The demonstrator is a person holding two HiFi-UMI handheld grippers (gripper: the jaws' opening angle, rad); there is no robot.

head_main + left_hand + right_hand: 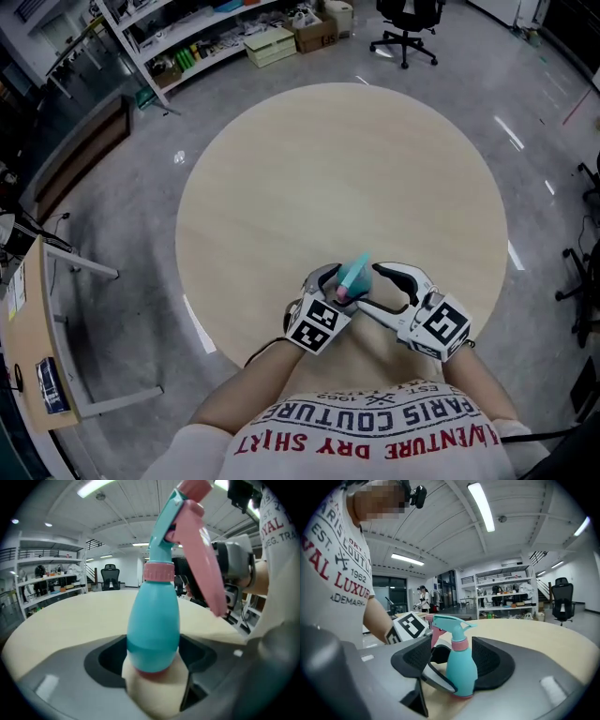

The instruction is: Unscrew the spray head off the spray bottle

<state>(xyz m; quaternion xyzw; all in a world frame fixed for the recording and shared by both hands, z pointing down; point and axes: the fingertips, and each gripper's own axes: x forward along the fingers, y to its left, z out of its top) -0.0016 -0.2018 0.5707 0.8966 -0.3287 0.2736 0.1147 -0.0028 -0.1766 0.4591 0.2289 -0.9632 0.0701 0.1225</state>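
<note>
- Risk, nearest you: the spray bottle point(461, 672) stands close to the near edge of the tabletop point(337, 169). If it slips, it would likely go off towards your lap.
- Risk: only your left claw point(330, 286) restrains it, low on the teal body. A hard twist at the top may spin the bottle inside that hold.
- Risk: closing on the pink trigger point(201, 559) instead of the pink collar point(460, 645) would pump spray and turn nothing.
- Left claw: clenched, set wide, on the bottle's lower body.
- Right claw point(380, 291): released, its jaws fully apart on either side of the bottle and pressing on nothing.
- The spray head point(450, 623) sits on the neck, not yet off.
</note>
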